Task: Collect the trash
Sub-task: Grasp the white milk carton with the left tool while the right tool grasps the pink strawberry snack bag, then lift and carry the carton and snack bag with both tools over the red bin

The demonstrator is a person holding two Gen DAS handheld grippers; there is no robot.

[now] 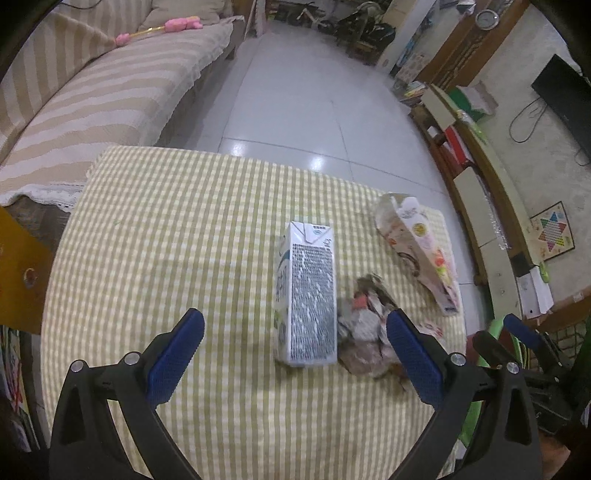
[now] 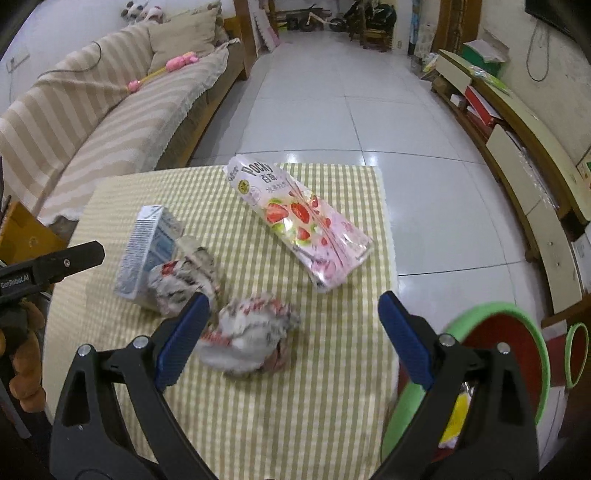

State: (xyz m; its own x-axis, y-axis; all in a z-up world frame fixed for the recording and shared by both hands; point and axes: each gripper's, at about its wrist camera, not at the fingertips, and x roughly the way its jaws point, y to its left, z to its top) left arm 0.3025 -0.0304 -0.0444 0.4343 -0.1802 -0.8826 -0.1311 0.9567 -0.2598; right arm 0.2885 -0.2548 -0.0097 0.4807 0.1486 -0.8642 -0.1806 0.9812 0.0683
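Observation:
A white drink carton [image 1: 306, 295] lies on the checked tablecloth [image 1: 184, 221], between the tips of my open left gripper [image 1: 295, 332]. A crumpled wrapper [image 1: 365, 325] lies against its right side. A pink Pocky bag [image 1: 417, 251] lies farther right. In the right wrist view my open, empty right gripper [image 2: 293, 314] hovers over a second crumpled wrapper [image 2: 251, 339]. The carton [image 2: 147, 251], the first wrapper [image 2: 184, 280] and the Pocky bag [image 2: 303, 225] lie beyond. A green-rimmed red bin [image 2: 498, 369] stands off the table's right edge, with something yellow inside.
A striped sofa [image 1: 92, 92] runs along the left with a pink toy [image 1: 177, 26] on it. A low cabinet [image 1: 491, 221] lines the right wall. White tiled floor [image 2: 351, 110] lies beyond the table. The other gripper's arm [image 2: 51, 266] shows at the left edge.

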